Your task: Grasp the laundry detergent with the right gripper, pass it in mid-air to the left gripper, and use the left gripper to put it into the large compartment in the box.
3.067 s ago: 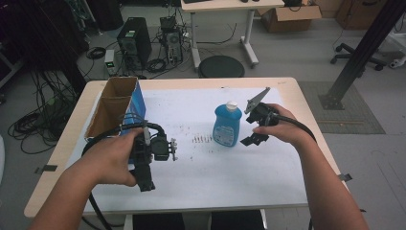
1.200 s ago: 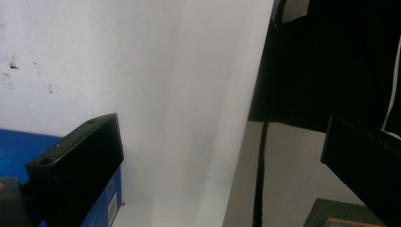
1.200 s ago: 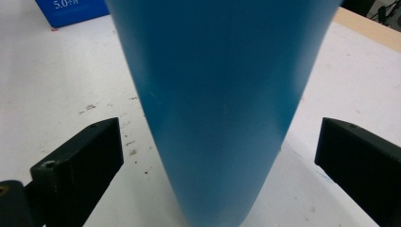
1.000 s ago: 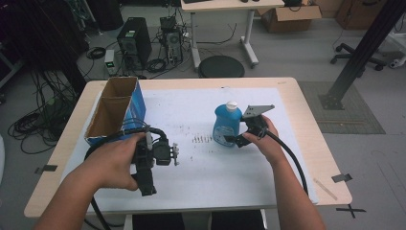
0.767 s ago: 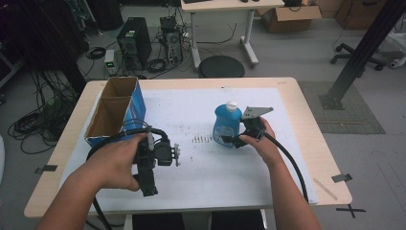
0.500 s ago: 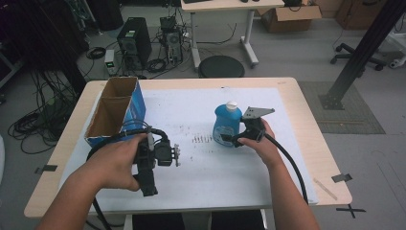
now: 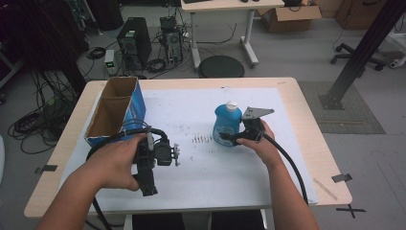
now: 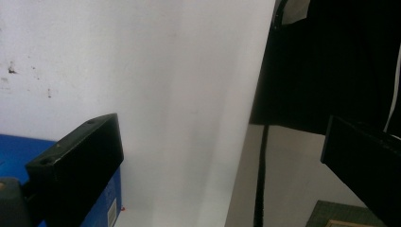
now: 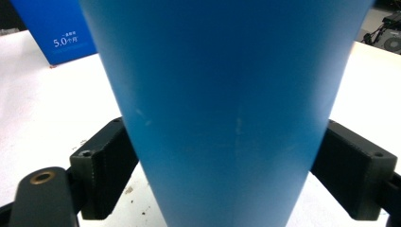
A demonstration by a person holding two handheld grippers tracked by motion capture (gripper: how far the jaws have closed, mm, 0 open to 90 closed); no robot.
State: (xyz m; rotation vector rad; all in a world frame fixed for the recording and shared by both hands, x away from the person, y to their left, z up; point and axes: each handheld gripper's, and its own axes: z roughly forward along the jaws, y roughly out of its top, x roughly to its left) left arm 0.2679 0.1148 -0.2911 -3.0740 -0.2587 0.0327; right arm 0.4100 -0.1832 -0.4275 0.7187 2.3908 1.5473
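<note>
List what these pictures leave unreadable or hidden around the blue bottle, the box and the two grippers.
- Blue bottle: cap and base cut off by the right gripper view's edges; label faces away.
- Right gripper: in the high view the bottle and the hand hide its fingers.
- Cardboard box: inside too shadowed in the high view.
- Left gripper: right finger cut off by the left gripper view's edge.

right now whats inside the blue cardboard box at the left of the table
The blue cardboard box is open on top, with a divider making two compartments. Only bare brown inner walls show; the bottoms are hidden by the walls, so contents cannot be ruled out.
</note>
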